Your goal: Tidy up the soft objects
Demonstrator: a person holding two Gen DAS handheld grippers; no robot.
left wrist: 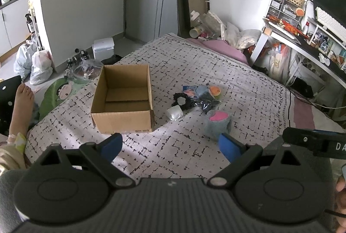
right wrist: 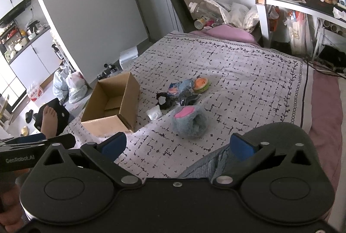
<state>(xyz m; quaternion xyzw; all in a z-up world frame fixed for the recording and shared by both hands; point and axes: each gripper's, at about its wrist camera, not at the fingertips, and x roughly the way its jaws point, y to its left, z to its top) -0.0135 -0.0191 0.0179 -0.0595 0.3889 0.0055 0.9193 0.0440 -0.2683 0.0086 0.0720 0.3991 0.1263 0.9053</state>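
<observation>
Jaws first: my left gripper [left wrist: 170,146] stands spread wide, blue pads well apart, nothing between them; my right gripper [right wrist: 178,146] is likewise spread and holds nothing. Both hang above the patterned bedspread [left wrist: 216,73], short of every item.

Nearest item, lower centre of the right view: a grey fluffy plush [right wrist: 190,121] with a pink patch on top, lying on its side, apart from the rest of the pile. It looks loose and compressible; I judge it would squash easily under a pinch.

Beyond it, mid-frame, the remaining soft objects lie in a tight cluster, touching one another: a small clear-white pouch [left wrist: 174,113], a black scrunchie-like ruffle [left wrist: 182,101], a dark crinkly packet [left wrist: 207,103], a blue printed piece [left wrist: 194,90] and an orange-and-green round plush [left wrist: 215,90] at the far edge.

Left of the cluster, just beside it, stands the cardboard box [left wrist: 123,99], flaps open, upright. Its floor shows bare card only; no soft item inside.

Assessment: sorting not begun as far as visible. All items remain on the bedspread; every transfer to the box, presumably the destination, is outstanding.
</observation>
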